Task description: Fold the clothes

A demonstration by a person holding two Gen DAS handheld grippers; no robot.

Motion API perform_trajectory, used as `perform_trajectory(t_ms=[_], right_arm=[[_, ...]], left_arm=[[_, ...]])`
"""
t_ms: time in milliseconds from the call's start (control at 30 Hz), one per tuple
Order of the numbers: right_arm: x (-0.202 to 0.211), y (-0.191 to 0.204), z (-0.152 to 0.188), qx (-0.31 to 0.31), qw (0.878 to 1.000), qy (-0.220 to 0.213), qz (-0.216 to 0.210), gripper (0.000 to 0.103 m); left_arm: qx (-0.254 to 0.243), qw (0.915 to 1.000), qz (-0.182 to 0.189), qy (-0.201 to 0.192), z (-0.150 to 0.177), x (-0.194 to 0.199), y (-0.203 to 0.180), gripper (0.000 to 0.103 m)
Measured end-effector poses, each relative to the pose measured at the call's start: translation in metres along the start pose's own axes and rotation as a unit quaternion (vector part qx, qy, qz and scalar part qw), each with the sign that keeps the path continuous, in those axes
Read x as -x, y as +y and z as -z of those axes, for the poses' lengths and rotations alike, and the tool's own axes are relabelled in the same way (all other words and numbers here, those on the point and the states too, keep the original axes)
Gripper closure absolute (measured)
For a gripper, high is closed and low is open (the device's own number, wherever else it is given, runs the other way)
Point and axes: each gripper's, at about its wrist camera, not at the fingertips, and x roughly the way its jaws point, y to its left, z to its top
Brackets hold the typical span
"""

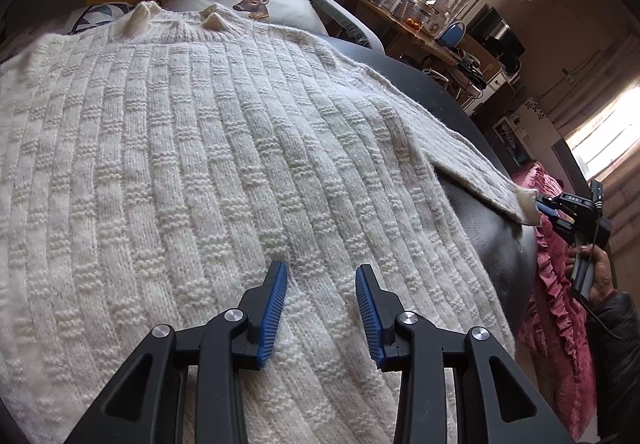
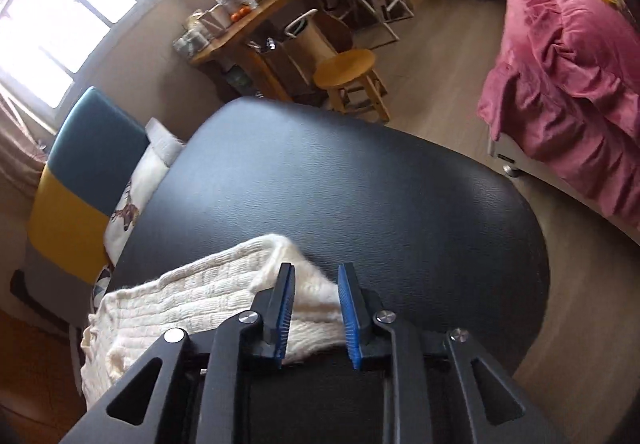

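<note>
A cream knitted sweater (image 1: 208, 148) lies spread flat on a dark padded surface (image 2: 360, 184), collar at the far end. My left gripper (image 1: 322, 272) is open and empty, hovering just above the sweater's lower body. The sweater's right sleeve (image 1: 472, 160) stretches out to the right edge. In the right wrist view the sleeve's cuff (image 2: 312, 296) sits between the spread fingers of my right gripper (image 2: 316, 272), whose jaws are open around it. The right gripper also shows in the left wrist view (image 1: 548, 210), at the cuff's end.
A deer-print pillow (image 1: 248, 2) and a blue-and-yellow headboard (image 2: 76, 196) lie beyond the collar. A pink ruffled bed (image 2: 568, 64) stands to the right. A wooden stool (image 2: 348, 72) and a cluttered desk (image 2: 248, 28) stand beyond the dark surface.
</note>
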Motion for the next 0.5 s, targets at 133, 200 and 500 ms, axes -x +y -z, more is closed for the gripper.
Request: perform_trajectory(t_ms=[133,200,500], right_arm=[[0.026,0.036,0.014,0.105,0.994,-0.040,-0.001,0.079],[0.025,0.063,0.026,0.178,0.983,-0.044,0.011,0.079],[-0.047,0.103,0.038,0.241,0.967,0.022,0.086,0.079]], left_arm=[[0.008,0.9998,-0.001,0.018,-0.007,-0.001,0.001,0.066],[0.012,0.9996,-0.004,0.024,-0.014,0.002,-0.001,0.066],[-0.092,0.9952,-0.016,-0.029,-0.094,0.006,-0.056,0.066]])
